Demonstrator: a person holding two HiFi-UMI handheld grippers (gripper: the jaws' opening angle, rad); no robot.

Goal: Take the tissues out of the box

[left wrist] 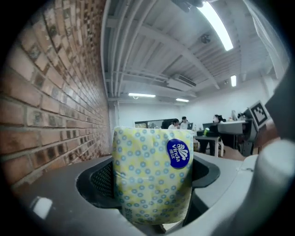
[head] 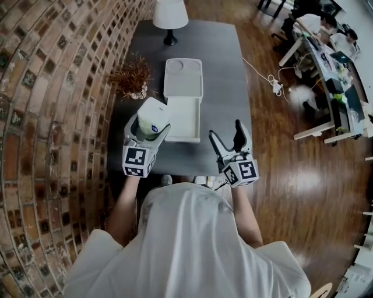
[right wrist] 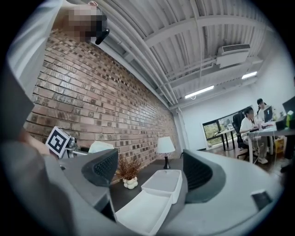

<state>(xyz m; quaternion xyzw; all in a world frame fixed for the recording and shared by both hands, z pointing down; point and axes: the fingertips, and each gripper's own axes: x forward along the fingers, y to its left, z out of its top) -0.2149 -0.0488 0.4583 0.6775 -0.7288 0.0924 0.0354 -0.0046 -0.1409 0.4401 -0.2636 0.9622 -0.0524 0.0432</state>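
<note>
Plainly, the left gripper [head: 148,131] has its two ribbed pads [left wrist: 102,179] closed narrow on one tissue pack [left wrist: 152,170]. The pack is yellow with small blue rings and a round blue label, and it stands upright between the jaws, filling the gap. In the head view it sits at centre-left, out of the box, just left of the box's nearer half and overlapping that half's left edge.

The right gripper [head: 227,137] is at centre-right with its jaws wide apart. Its pads [right wrist: 102,167] grip nothing, and the box shows through the gap between them.

One white box [head: 184,119] lies open on the dark grey table [head: 221,75] as two shallow halves end to end — the nearer one plain, the farther one with a faint round mark.

Beyond the box stands one lamp [head: 170,14] with a white shade, at the top centre. One bunch of dried twigs [head: 131,75] in a small white vase [head: 139,93] is left of the farther half, close to the brick wall [head: 52,87].

At the right, on the wooden floor [head: 280,151], a white cable [head: 274,84] trails toward desks at the upper right — two seated people [right wrist: 251,124] show there in the right gripper view.
</note>
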